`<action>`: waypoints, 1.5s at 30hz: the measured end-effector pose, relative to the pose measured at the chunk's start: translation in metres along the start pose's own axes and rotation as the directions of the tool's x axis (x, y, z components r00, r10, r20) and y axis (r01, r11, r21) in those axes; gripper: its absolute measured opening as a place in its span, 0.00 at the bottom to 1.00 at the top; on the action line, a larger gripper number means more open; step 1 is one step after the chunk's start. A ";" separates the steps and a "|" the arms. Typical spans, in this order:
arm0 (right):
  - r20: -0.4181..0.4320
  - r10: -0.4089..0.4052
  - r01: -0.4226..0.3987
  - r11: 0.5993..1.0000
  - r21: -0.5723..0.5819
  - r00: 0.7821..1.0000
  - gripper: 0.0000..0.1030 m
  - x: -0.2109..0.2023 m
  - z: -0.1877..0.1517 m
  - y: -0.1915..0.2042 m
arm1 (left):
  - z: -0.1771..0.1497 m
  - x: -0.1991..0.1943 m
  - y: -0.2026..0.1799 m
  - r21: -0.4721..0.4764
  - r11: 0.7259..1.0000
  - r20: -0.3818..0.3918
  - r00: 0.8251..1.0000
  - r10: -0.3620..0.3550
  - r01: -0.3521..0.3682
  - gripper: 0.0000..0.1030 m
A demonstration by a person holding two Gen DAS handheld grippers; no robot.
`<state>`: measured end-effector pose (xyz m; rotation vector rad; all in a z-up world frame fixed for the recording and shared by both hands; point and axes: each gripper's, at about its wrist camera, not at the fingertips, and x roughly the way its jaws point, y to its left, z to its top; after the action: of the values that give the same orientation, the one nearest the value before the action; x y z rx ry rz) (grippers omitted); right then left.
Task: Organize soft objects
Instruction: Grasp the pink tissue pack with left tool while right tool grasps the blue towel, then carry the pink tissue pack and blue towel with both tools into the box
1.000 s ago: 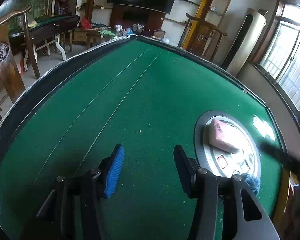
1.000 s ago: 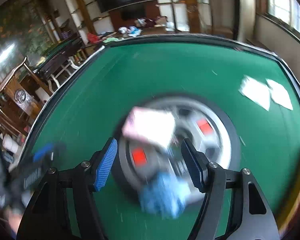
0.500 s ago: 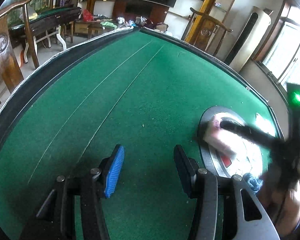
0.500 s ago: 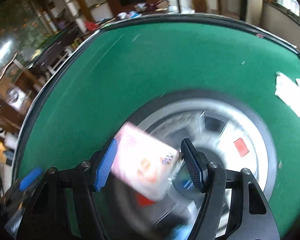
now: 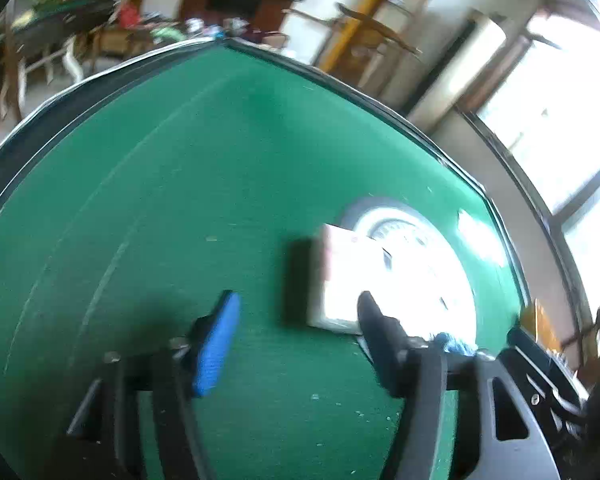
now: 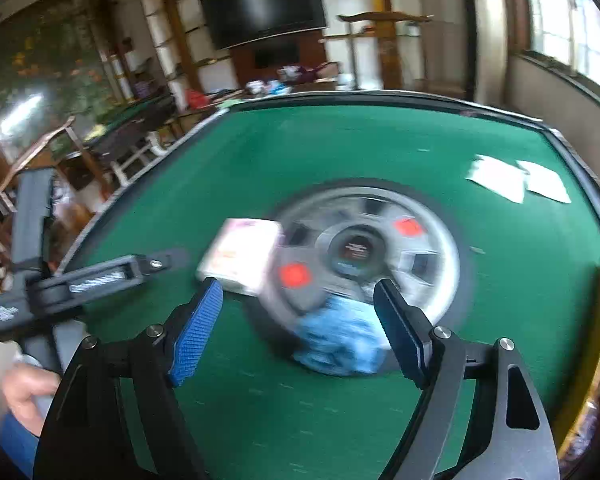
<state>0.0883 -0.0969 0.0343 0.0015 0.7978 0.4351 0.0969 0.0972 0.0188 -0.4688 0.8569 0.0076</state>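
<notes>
A pink and white soft pack (image 6: pixel 242 254) lies at the left edge of the round grey centre disc (image 6: pixel 428 236) of the green table; it also shows in the left wrist view (image 5: pixel 340 276). A blue fluffy cloth (image 6: pixel 340 336) lies on the disc's near edge, just ahead of my right gripper (image 6: pixel 298 320), which is open and empty. My left gripper (image 5: pixel 296 332) is open and empty, just short of the pack; it also shows at the left of the right wrist view (image 6: pixel 100 276). Both views are blurred.
The green felt table (image 6: pixel 380 140) has a dark raised rim. Two white paper sheets (image 6: pixel 516 180) lie at its far right. Wooden chairs, another table and shelves stand beyond the far edge.
The pink pack has moved from the middle of the disc to its left edge. My right gripper has pulled back from it, empty. My left gripper has swung right toward the pack.
</notes>
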 end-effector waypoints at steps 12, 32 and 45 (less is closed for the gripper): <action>-0.109 0.001 0.005 0.998 0.055 0.994 0.77 0.045 -0.016 -0.025 | -0.002 0.025 -0.034 0.062 0.997 -0.014 0.999 0.053 -0.052 0.66; -0.050 -0.061 0.063 0.997 0.040 0.997 0.44 0.022 -0.019 -0.030 | -0.022 0.037 -0.054 0.277 0.917 0.078 0.958 0.276 -0.287 0.51; 0.003 -0.060 0.059 0.995 0.079 0.998 0.44 0.000 -0.018 -0.037 | -0.044 -0.019 -0.103 0.376 0.841 0.410 0.884 0.225 -0.388 0.51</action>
<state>0.0895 -0.1330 0.0150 0.0523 0.8075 0.3466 0.0718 -0.0099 0.0486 0.1183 0.5449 0.1877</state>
